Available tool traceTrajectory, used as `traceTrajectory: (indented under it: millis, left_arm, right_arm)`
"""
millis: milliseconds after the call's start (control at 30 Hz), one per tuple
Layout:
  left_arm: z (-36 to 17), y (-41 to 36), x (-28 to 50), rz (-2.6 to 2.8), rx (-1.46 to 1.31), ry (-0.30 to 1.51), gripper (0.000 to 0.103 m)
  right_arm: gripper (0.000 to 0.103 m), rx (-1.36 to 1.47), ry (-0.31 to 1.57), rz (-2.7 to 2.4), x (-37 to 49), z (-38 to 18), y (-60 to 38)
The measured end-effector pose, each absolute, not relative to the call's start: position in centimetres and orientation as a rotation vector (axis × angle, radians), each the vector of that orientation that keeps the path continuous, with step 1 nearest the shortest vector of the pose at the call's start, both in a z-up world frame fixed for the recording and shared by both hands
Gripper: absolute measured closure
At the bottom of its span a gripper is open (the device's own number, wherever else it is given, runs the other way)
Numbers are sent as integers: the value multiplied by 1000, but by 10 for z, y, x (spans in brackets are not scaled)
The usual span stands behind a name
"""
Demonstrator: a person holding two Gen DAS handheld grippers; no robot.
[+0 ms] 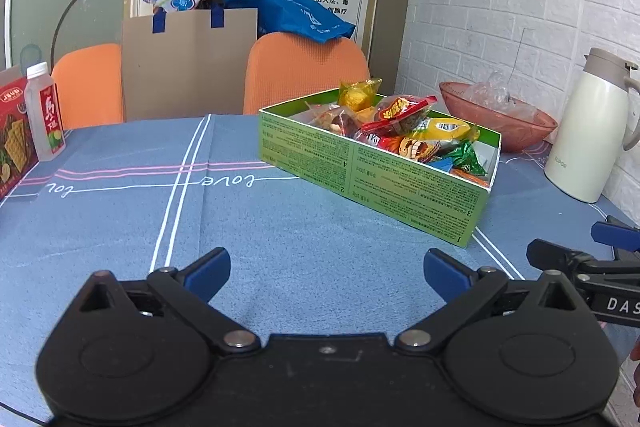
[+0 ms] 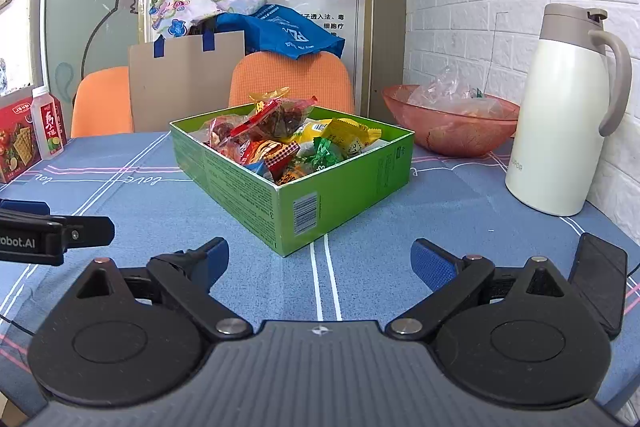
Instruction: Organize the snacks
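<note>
Green box (image 2: 280,183) on the blue table (image 2: 460,223), heaped with wrapped snacks (image 2: 280,139); numbers 1 to 4 and a barcode printed on its side walls. Just behind to the right, a pink bowl (image 2: 448,131) with clear plastic inside. Further right, white jug (image 2: 560,115) marked "SUPOR". "Love" stitched on the tablecloth. Far left: red cracker box (image 2: 16,143) and a drink bottle (image 2: 50,125) with a red label. Left tool (image 1: 326,271) spread wide, empty, low over the cloth. Right tool (image 2: 320,261) likewise spread, empty; black phone (image 2: 600,283) just beside it.
</note>
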State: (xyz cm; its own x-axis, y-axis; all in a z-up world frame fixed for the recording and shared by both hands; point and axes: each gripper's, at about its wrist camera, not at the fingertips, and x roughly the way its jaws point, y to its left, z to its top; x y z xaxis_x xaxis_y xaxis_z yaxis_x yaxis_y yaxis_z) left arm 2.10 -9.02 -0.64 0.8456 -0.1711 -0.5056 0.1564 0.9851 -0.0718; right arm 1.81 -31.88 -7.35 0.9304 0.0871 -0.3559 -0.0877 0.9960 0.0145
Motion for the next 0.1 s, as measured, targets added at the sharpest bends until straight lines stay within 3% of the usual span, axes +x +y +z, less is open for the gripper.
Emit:
traceTrajectory:
  millis: [100]
  left_arm:
    - [-6,-90,20,-173,-28,536,0]
  right_arm:
    - [0,-2,360,85,18,-72,-319]
